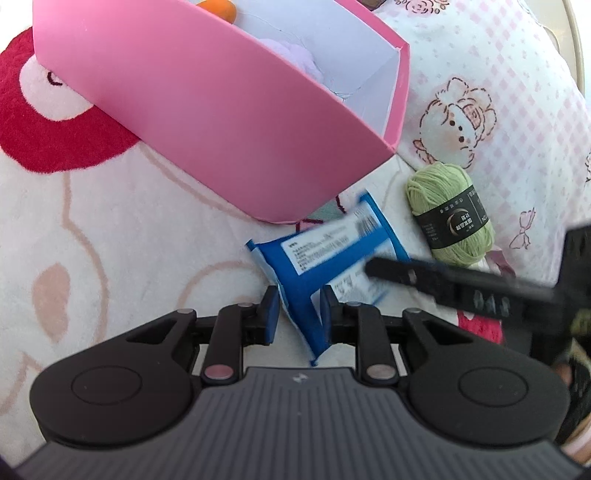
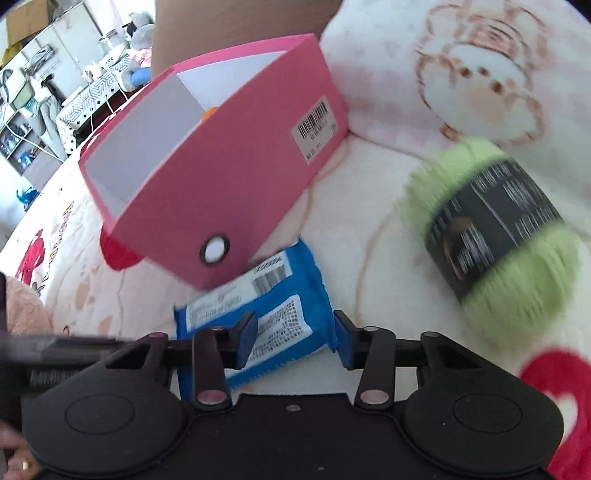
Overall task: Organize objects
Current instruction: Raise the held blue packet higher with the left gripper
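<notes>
A blue packet (image 1: 325, 254) with white printed labels lies on the blanket just in front of the pink box (image 1: 207, 122). My left gripper (image 1: 298, 315) is shut on the packet's near end, with its blue pads on either side. The right gripper's black finger (image 1: 424, 280) reaches in from the right and rests on the packet. In the right wrist view the same packet (image 2: 280, 317) sits between the pads of my right gripper (image 2: 295, 338), which press on it. The pink box (image 2: 236, 177) stands open just behind.
A green yarn ball (image 1: 450, 218) with a black band lies to the right of the packet, seen blurred as the yarn ball (image 2: 491, 236). Inside the box are an orange thing (image 1: 218, 9) and a lilac fluffy thing (image 1: 295, 55). A pink-checked pillow (image 1: 498, 92) rises behind.
</notes>
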